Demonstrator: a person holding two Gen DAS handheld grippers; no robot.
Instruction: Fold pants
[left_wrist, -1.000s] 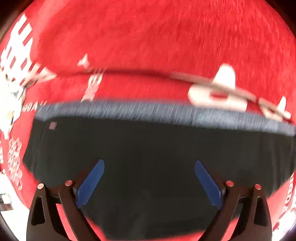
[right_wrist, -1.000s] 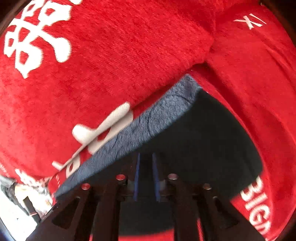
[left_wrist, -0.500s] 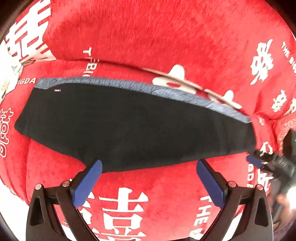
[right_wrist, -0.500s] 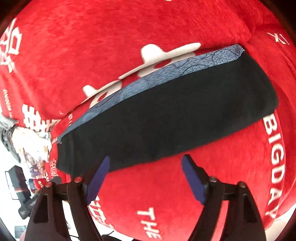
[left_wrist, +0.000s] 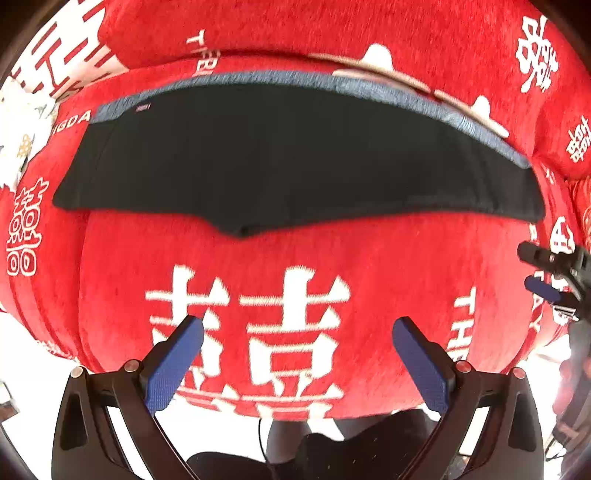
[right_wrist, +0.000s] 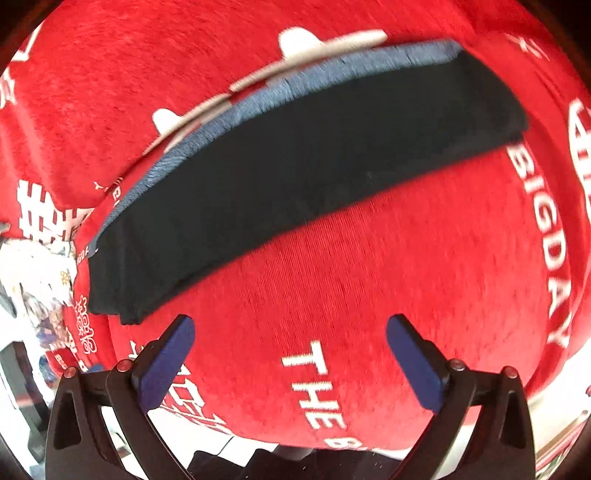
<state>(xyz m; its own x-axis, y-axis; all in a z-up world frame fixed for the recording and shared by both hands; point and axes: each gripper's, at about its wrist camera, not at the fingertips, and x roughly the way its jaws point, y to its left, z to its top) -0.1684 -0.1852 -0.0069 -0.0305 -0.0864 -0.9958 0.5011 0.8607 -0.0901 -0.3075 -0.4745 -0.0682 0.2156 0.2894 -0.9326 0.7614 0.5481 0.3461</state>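
Red plush cover (left_wrist: 369, 266) with white characters fills the left wrist view; the folded black pants (left_wrist: 295, 158) lie across it, farther from the left gripper (left_wrist: 297, 358) than a second ago. Its jaws stand wide and empty, pointing down. At the right edge the other gripper is cut off.

From the right wrist, the right gripper (right_wrist: 290, 354) has just been opening, jaws wide, with nothing between them; the pants (right_wrist: 295, 173) lie beyond, slightly blurred.
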